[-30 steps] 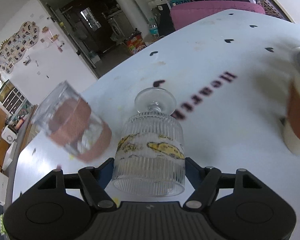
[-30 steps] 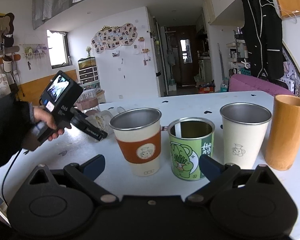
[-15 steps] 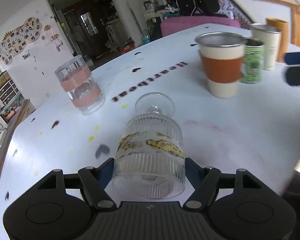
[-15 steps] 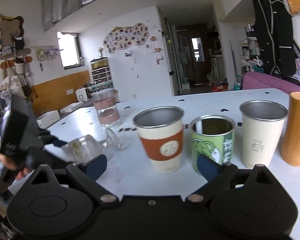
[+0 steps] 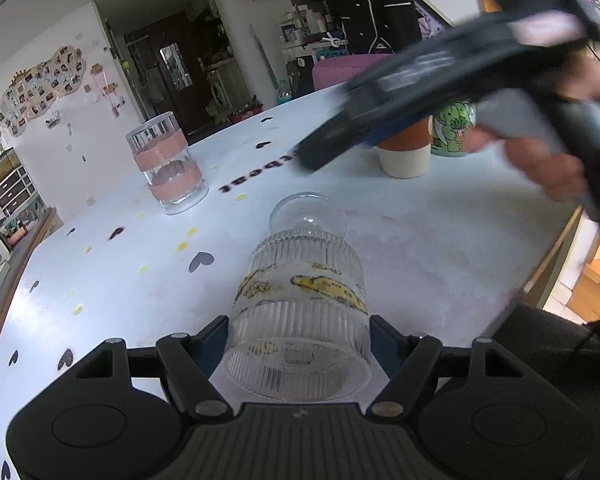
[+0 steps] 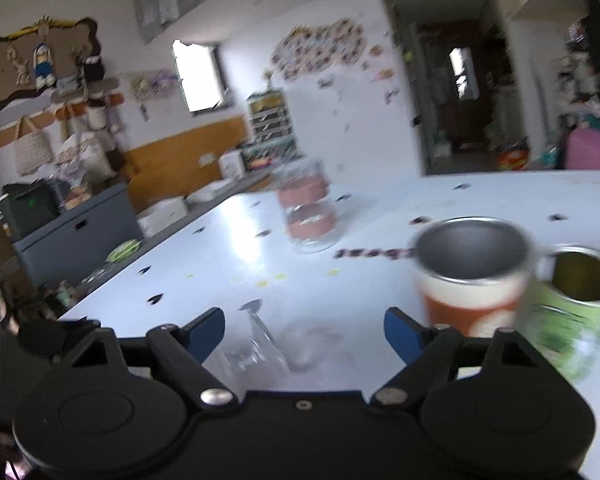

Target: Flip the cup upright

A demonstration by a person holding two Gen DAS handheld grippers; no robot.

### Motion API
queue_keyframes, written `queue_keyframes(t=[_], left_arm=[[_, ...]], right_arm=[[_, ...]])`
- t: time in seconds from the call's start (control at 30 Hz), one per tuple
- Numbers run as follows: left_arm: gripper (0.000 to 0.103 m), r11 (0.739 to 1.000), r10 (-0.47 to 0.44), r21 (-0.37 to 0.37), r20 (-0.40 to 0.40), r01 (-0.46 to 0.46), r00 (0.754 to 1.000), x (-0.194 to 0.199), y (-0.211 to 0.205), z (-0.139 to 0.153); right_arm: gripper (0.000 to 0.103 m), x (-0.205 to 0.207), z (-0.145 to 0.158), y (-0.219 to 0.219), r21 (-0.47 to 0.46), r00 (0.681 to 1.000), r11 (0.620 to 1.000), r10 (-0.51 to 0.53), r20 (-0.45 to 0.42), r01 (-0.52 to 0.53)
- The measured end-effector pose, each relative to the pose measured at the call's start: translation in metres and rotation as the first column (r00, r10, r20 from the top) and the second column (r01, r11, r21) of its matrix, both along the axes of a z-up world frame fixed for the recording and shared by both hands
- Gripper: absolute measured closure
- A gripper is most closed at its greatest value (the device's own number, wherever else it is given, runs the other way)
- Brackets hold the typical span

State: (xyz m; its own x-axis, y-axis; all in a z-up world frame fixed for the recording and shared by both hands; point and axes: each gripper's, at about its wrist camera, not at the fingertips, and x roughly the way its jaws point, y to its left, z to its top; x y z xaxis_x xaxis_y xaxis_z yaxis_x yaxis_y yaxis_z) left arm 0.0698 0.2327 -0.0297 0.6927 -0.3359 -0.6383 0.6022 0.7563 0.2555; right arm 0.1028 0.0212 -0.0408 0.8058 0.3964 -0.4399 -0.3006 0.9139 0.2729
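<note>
Left gripper [image 5: 299, 340] clamped on glass cup [image 5: 300, 304], foot at 12 o'clock. Right gripper [image 6: 304, 330] spread, empty. Risk: ribbed glass slips mid-rotation, or right gripper clips foot.

Bare table [image 5: 440, 248] ahead — pink-banded glass [image 5: 168, 168] left, orange-sleeved cup [image 5: 406, 152] right

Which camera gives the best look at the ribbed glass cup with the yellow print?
The left wrist view. The ribbed cup fills the middle, sharp, lying along the left gripper, whose fingers clamp its sides, foot pointing away. The right wrist view shows it only as a blurred clear shape low between the open right gripper's fingers.
</note>
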Motion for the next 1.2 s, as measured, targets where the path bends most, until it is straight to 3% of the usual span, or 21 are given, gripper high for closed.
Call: queue_keyframes(t=[0.2, 0.47, 0.8, 0.97, 1.2], left_arm=[[0.028, 1.000, -0.006, -0.001, 0.014, 0.006, 1.000, -0.002, 0.002, -0.002], [0.022, 0.999, 0.021, -0.042, 0.005, -0.021, 1.000, -0.003, 0.010, -0.007], [0.019, 0.984, 0.144, -0.099, -0.014, -0.145, 0.989, 0.005, 0.038, -0.012], [0.019, 0.956, 0.244, -0.161, -0.033, -0.246, 0.969, 0.022, 0.055, -0.009], [0.019, 0.923, 0.274, -0.254, -0.095, -0.289, 0.957, 0.043, 0.063, -0.010]], right_arm=[[0.019, 0.059, -0.012, 0.045, -0.071, 0.984, 0.997, 0.024, -0.179, -0.037], [0.021, 0.087, -0.035, 0.064, -0.180, 0.948, 0.982, -0.009, -0.319, -0.052], [0.020, 0.074, -0.031, 0.054, -0.242, 0.950, 0.969, -0.032, -0.311, -0.047], [0.020, 0.059, -0.031, 0.045, -0.263, 0.946, 0.962, -0.023, -0.322, -0.066], [0.020, 0.028, -0.041, 0.034, -0.232, 0.938, 0.967, 0.023, -0.346, -0.109]])
